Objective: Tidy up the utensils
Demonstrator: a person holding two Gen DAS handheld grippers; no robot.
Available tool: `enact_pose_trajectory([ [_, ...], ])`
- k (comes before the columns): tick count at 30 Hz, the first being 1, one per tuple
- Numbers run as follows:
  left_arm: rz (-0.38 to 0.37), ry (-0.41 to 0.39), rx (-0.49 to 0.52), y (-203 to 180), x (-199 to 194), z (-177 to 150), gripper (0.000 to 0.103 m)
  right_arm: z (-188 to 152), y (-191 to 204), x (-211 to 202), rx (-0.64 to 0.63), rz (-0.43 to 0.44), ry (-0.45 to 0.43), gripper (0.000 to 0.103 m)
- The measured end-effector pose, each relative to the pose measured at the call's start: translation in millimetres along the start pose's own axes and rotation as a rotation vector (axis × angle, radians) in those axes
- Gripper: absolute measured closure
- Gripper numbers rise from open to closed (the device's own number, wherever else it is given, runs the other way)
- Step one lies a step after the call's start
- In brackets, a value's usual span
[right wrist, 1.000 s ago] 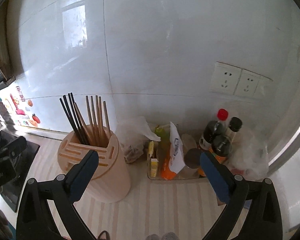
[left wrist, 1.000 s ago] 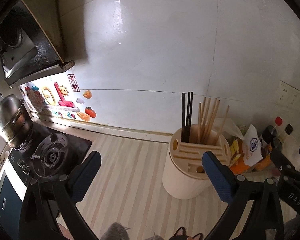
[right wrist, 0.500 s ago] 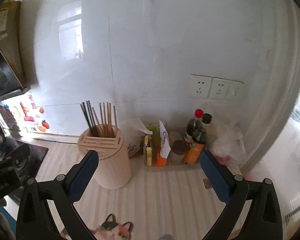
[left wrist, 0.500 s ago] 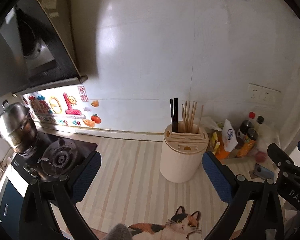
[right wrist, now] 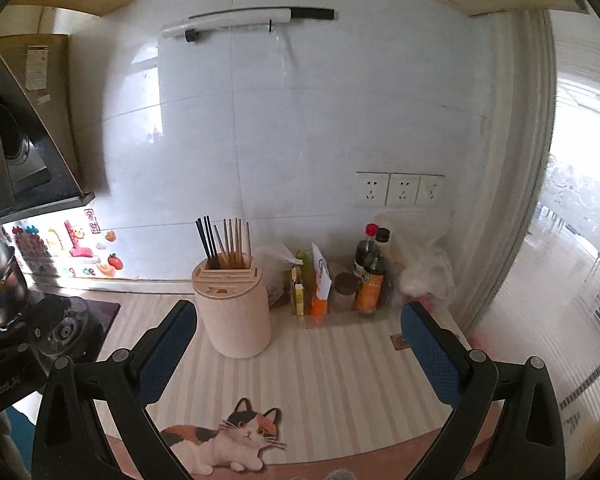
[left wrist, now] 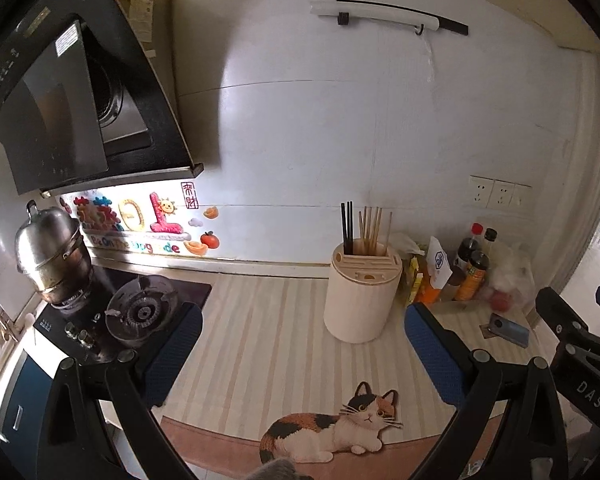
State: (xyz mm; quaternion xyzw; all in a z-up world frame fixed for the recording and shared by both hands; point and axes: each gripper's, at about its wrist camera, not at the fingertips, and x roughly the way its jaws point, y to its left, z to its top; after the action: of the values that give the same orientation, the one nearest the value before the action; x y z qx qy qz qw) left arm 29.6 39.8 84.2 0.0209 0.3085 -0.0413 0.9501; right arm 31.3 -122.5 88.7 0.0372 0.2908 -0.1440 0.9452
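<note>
A cream round utensil holder (left wrist: 362,294) stands upright on the striped counter (left wrist: 268,340) near the wall. Black chopsticks (left wrist: 347,226) and several wooden chopsticks (left wrist: 372,226) stand in its back slot. It also shows in the right wrist view (right wrist: 234,312) with the chopsticks (right wrist: 224,244). My left gripper (left wrist: 302,354) is open and empty, well back from the holder. My right gripper (right wrist: 298,354) is open and empty, also back from it.
A gas stove (left wrist: 140,314) with a steel pot (left wrist: 52,252) lies at the left under a range hood (left wrist: 72,92). Sauce bottles (right wrist: 372,276), packets (right wrist: 318,280) and plastic bags crowd the right corner. A phone (left wrist: 508,330) lies at the right. A cat picture (left wrist: 336,428) marks the counter's front edge.
Both grippers have pulled back and up from the holder, which now looks smaller and farther. The cat picture and the counter's front edge have come into view. Both stay open.
</note>
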Motion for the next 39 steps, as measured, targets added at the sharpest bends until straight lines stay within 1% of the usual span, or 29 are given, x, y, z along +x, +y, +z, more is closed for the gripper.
enact_pose_trajectory([
  [9,0.0,-0.005,0.0,-4,-5,-3,0.0,1,-4,-18,-0.02,-0.008,-0.012,0.0],
  [20,0.01,0.006,0.011,-11,-6,-8,0.0,2,-10,-14,-0.027,-0.005,-0.008,0.0],
  [28,0.023,0.021,0.006,-12,-6,-11,0.0,-1,-9,-13,-0.036,0.013,0.004,0.0],
  [39,0.027,0.016,0.007,-14,-9,-10,0.0,-2,-11,-12,-0.033,0.023,0.006,0.0],
])
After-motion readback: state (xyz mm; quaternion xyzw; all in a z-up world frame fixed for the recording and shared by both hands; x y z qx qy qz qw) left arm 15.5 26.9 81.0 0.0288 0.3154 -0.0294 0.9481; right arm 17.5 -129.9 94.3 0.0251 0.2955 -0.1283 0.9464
